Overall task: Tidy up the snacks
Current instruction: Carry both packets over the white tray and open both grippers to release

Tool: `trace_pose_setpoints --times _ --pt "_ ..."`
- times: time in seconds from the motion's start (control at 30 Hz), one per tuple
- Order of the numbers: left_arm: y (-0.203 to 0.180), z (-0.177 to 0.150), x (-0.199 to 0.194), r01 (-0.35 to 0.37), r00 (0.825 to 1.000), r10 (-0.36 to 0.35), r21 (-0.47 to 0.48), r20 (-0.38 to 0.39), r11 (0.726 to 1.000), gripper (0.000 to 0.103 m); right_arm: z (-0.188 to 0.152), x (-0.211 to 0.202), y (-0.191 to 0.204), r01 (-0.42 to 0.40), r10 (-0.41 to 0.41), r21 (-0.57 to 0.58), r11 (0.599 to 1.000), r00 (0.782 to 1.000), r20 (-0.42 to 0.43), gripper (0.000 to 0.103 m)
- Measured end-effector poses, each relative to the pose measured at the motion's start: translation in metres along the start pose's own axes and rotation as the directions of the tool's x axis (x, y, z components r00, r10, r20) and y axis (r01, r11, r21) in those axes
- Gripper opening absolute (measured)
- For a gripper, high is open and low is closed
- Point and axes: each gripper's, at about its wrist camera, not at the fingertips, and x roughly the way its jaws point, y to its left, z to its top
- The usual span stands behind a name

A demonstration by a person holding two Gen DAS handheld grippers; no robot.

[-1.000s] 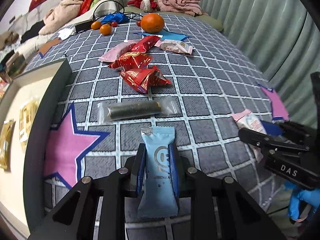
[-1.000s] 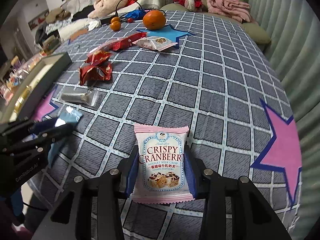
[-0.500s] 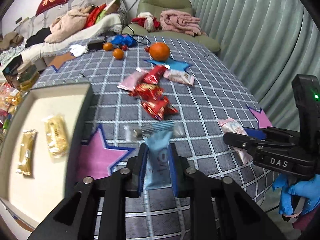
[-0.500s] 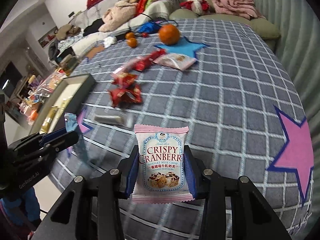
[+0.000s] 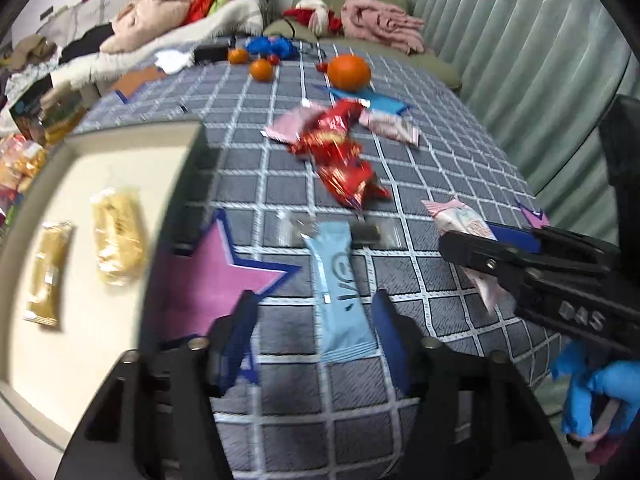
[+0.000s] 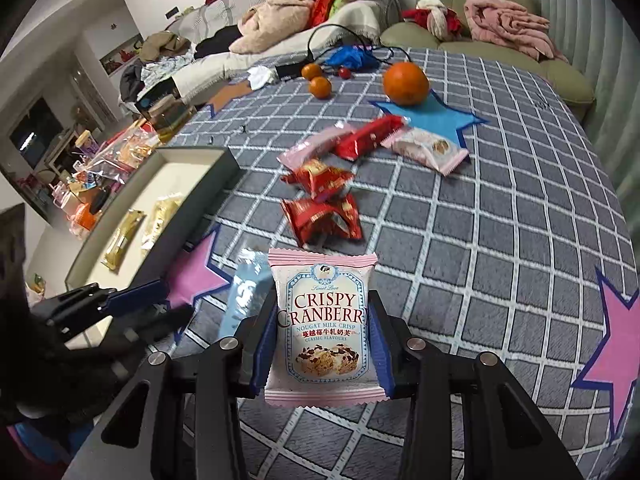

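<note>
My left gripper (image 5: 316, 316) is open, its blue pads apart on either side of a light blue snack packet (image 5: 340, 292) that touches neither pad; whether the packet rests on the cloth or is in the air I cannot tell. The packet also shows in the right wrist view (image 6: 244, 296). My right gripper (image 6: 322, 332) is shut on a pink Crispy Cranberry packet (image 6: 322, 328), held above the table; it shows at the right of the left wrist view (image 5: 460, 220). A cream tray (image 5: 80, 148) at the left holds two yellow snack bars (image 5: 116, 236).
Red wrappers (image 5: 344, 168), pink packets (image 6: 424, 146) and a clear-wrapped dark bar (image 5: 368, 232) lie mid-table on the grey checked cloth (image 6: 500, 220). Oranges (image 6: 405, 83) and a cable sit at the far end. A sofa with clothes stands behind.
My left gripper has opened and let go of the light blue packet, and the view swung left toward the tray. My right gripper moved left with the cranberry packet.
</note>
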Motion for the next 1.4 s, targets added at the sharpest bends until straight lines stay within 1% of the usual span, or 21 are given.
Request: trace_pose_setpoints --times 0.07,0.13,0.17,0.2,0.23,0.27,0.33,0.37,0.5,0.63,0.7,0.8,0.83,1.0,1.13,1.4 --pt "-0.009 0.003 0.016 -0.014 0.999 0.014 0.000 -0.033 1.000 0.072 -0.004 -0.002 -0.006 0.012 -0.012 0.009 1.000 1.000 -0.004 0.043" --pt "-0.014 0.004 0.031 -0.055 0.997 0.055 0.002 -0.062 0.998 0.072 -0.006 -0.005 -0.011 0.020 -0.020 0.017 1.000 1.000 -0.001 0.043" --pt "-0.015 0.003 0.037 -0.071 0.995 0.070 -0.001 -0.077 0.997 0.068 -0.007 -0.007 -0.014 0.022 -0.022 0.023 1.000 1.000 0.001 0.043" --pt "-0.017 0.002 0.037 -0.094 0.994 0.094 0.009 -0.049 0.996 0.060 -0.007 -0.010 -0.017 0.024 -0.024 0.027 0.999 1.000 0.004 0.043" --pt "-0.018 0.001 0.037 -0.085 0.995 0.086 0.020 -0.049 0.996 0.025 -0.008 -0.012 -0.019 0.025 -0.025 0.030 0.999 1.000 0.008 0.043" --pt "-0.018 0.001 0.036 -0.078 0.996 0.079 0.027 -0.050 0.997 0.025 -0.007 -0.015 -0.021 0.024 -0.024 0.033 0.999 1.000 0.013 0.043" --pt "-0.011 0.001 0.031 -0.016 0.998 0.015 -0.009 -0.055 1.000 0.025 -0.005 -0.018 -0.022 0.022 -0.023 0.031 0.999 1.000 0.021 0.043" --pt "-0.008 0.002 0.028 -0.004 0.999 0.003 -0.021 -0.045 1.000 0.025 -0.004 -0.019 -0.021 0.020 -0.020 0.029 0.999 1.000 0.022 0.043" --pt "0.001 0.010 -0.002 0.000 1.000 0.000 -0.017 0.028 1.000 0.025 0.006 -0.017 -0.013 -0.005 0.005 0.020 1.000 1.000 0.026 0.043" --pt "0.023 0.026 -0.037 -0.028 0.993 0.031 -0.026 0.116 0.999 0.025 0.023 -0.011 0.007 -0.023 0.024 -0.024 0.999 0.999 0.023 0.043" --pt "0.039 0.032 -0.050 -0.045 0.989 0.051 -0.045 0.140 0.998 0.025 0.031 -0.008 0.019 -0.038 0.039 -0.045 0.998 0.999 0.023 0.043" --pt "0.068 0.038 -0.063 -0.106 0.978 0.117 -0.076 0.171 0.992 0.025 0.046 0.000 0.044 -0.069 0.071 -0.084 0.994 0.997 0.014 0.043" --pt "0.079 0.038 -0.065 -0.129 0.974 0.143 -0.090 0.174 0.988 0.025 0.049 0.004 0.051 -0.074 0.076 -0.097 0.992 0.997 0.011 0.043" --pt "0.127 0.039 -0.060 -0.176 0.968 0.203 -0.174 0.150 0.969 0.025 0.067 0.027 0.095 -0.109 0.106 -0.182 0.977 0.994 -0.024 0.043" --pt "0.155 0.033 -0.052 -0.184 0.968 0.216 -0.228 0.125 0.956 0.025 0.081 0.048 0.127 -0.149 0.139 -0.213 0.966 0.988 -0.060 0.043" --pt "0.187 0.027 -0.036 -0.183 0.973 0.214 -0.276 0.086 0.943 0.025 0.103 0.083 0.178 -0.201 0.176 -0.263 0.944 0.978 -0.113 0.043"
